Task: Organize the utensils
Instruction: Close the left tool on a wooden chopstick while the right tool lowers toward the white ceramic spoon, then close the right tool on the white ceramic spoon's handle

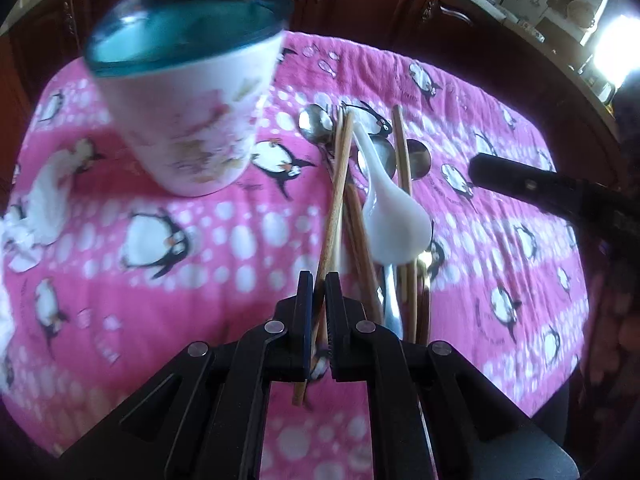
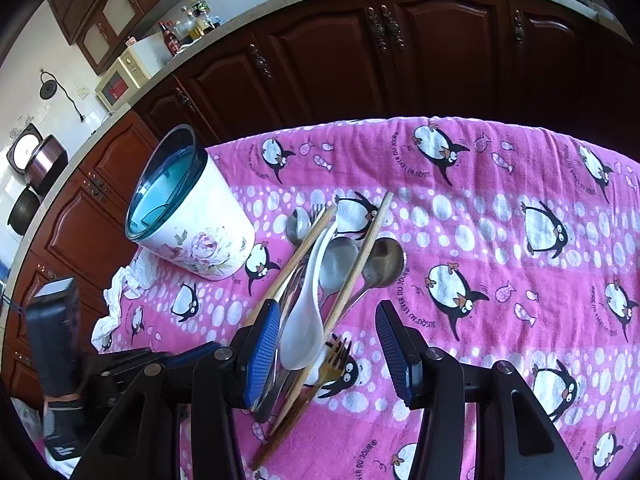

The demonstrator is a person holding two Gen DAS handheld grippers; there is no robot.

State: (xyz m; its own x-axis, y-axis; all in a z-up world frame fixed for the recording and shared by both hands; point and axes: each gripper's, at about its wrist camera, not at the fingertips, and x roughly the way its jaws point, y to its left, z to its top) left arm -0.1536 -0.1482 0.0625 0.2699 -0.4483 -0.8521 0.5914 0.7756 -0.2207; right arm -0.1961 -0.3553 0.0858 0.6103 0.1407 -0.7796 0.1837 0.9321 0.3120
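Note:
A pile of utensils lies on the pink penguin cloth (image 1: 120, 300): wooden chopsticks (image 2: 360, 264), a white ceramic spoon (image 1: 394, 220) (image 2: 304, 328), metal spoons (image 2: 380, 264) and a gold fork (image 2: 334, 360). A white floral holder with a blue rim (image 1: 192, 92) (image 2: 192, 224) stands left of the pile. My left gripper (image 1: 318, 284) is shut on one wooden chopstick (image 1: 338, 196) at the near end of the pile. My right gripper (image 2: 328, 336) is open, its blue pads (image 2: 264, 344) straddling the pile just above it.
A crumpled white tissue (image 1: 36, 216) (image 2: 120, 300) lies at the cloth's left edge. Dark wooden cabinets (image 2: 360, 60) stand behind the table. The right gripper's finger (image 1: 520, 184) shows at the right of the left wrist view.

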